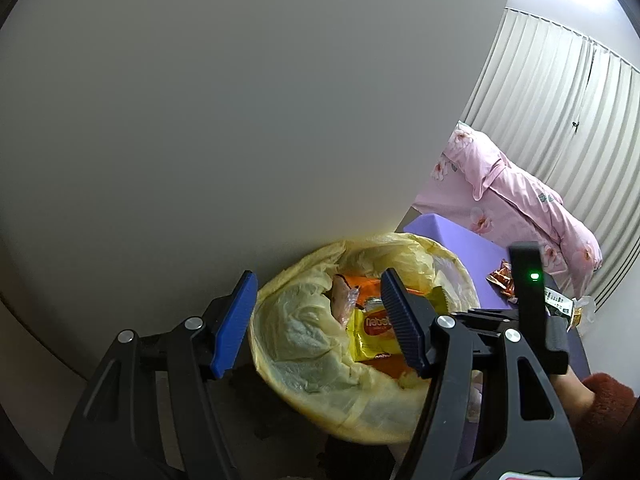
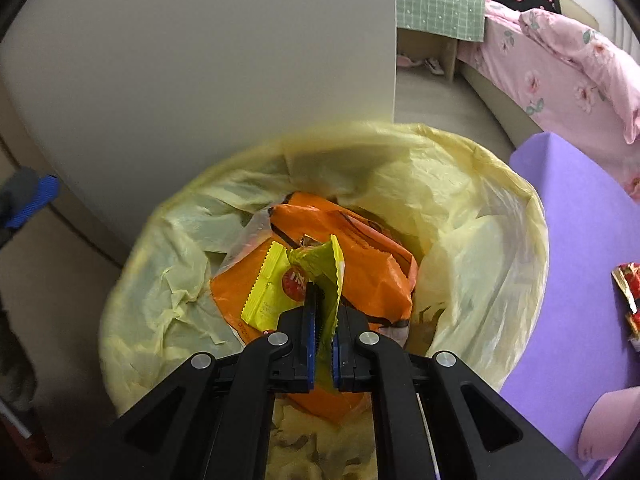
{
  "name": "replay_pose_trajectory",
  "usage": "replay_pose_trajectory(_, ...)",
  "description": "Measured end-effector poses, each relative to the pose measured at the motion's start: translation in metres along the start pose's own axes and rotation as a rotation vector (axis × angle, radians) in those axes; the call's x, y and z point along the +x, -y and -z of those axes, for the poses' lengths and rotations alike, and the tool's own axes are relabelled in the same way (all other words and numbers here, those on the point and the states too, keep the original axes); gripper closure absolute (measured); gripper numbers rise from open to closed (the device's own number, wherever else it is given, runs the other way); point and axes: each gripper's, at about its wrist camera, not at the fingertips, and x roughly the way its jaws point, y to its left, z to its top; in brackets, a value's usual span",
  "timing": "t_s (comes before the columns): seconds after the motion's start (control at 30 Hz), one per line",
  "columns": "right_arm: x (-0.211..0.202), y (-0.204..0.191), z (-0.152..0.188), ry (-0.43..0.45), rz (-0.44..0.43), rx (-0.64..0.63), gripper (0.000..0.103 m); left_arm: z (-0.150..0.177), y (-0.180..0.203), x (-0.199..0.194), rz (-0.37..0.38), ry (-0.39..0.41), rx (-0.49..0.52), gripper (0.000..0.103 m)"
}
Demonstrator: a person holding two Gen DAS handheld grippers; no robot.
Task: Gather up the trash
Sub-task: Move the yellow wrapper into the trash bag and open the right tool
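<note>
While my right gripper (image 2: 324, 320) points down into the trash bin (image 2: 536, 216), its fingers (image 2: 310, 312) are nearly closed and pinch a yellow-green wrapper (image 2: 320, 264) by its edge, so the wrapper stands up between them above the bin's contents. Under it lie a yellow packet (image 2: 266, 292) and a large orange bag (image 2: 372, 268), both resting inside the pale yellow liner (image 2: 168, 264) that covers the bin's rim. My left gripper (image 1: 316, 316) hangs over the near side of the same bin with its blue-padded fingers (image 1: 234, 320) spread wide and nothing between them; through the gap I see the yellow packet (image 1: 376, 332) and orange bag (image 1: 364, 284) in the bin. To the right of the bin is a purple bench (image 2: 576, 240), where a red and gold wrapper (image 2: 628, 292) lies near the edge. In the left view, more wrappers (image 1: 502, 280) lie on that bench (image 1: 452, 240), just beyond the bin. A bed with pink flowered bedding (image 2: 560, 76) stands farther back, and a pale wall (image 1: 240, 100) rises behind the bin.
</note>
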Motion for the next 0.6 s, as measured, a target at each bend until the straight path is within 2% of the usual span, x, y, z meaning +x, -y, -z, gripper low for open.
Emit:
replay_pose_trajectory(0.13, 0.008, -0.007, -0.002, -0.011, 0.033, -0.044, 0.096, 0.004, 0.000, 0.005, 0.001, -0.012, -0.007, 0.042)
replay_pose_trajectory(0.27, -0.005, -0.011, 0.001, 0.034, 0.025, -0.056, 0.092, 0.003, -0.002, 0.003, -0.007, -0.007, -0.016, 0.042)
replay_pose_trajectory(0.3, -0.010, -0.011, 0.002, 0.047, 0.026, -0.060, 0.090, 0.003, -0.003, 0.002, -0.009, -0.006, -0.021, 0.042)
replay_pose_trajectory(0.37, -0.022, -0.012, 0.005, 0.074, 0.029, -0.070, 0.069, 0.002, -0.004, 0.001, -0.011, -0.003, -0.028, 0.042)
replay_pose_trajectory(0.4, -0.025, -0.008, 0.004, 0.085, 0.027, -0.071, 0.064, 0.001, -0.003, 0.000, -0.011, -0.001, -0.029, 0.042)
replay_pose_trajectory(0.43, -0.033, -0.005, 0.004, 0.104, 0.020, -0.069, 0.061, 0.000, -0.003, -0.001, -0.011, 0.000, -0.029, 0.042)
replay_pose_trajectory(0.6, -0.068, 0.001, 0.011, 0.171, 0.044, -0.053, 0.059, -0.002, 0.009, -0.003, -0.015, 0.009, 0.000, 0.042)
